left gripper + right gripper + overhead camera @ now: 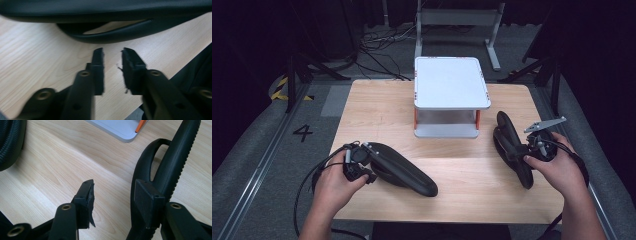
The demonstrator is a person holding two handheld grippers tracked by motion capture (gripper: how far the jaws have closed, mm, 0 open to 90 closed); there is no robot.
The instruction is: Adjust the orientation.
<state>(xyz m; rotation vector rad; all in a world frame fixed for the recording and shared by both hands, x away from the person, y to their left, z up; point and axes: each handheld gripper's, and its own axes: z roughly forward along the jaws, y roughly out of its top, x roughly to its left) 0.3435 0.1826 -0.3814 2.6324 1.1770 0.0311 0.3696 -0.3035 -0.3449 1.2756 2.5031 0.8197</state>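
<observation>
Quick update from my bench. The left tool [112, 53] is released: in the left gripper view the two pads stand apart w/ bare wood between them and nothing gripped. It points at the long black curved plastic armrest w/ a handle-like slot [105, 37], which lies flat on the light wooden counter [377, 110] just ahead of the tips, not touching them afaict. From the high view that left armrest [404, 172] sits at the near-left part of the counter, right beside my left hand [334, 187], running diagonally toward the near middle.

The right tool [113, 185] is released too, w/ a wide gap and only counter between the pads. The second black curved plastic armrest w/ a ribbed edge [170, 167] stands up on its edge right at the outer pad. It's beside that pad rather than between the two, and I can't tell if it's touching. In the high view this right armrest [512, 147] is at the right side of the counter, just left of my right hand [557, 167].

The white two-tier stand w/ orange posts [451, 82] sits at the far middle of the counter, well apart from both armrests.
</observation>
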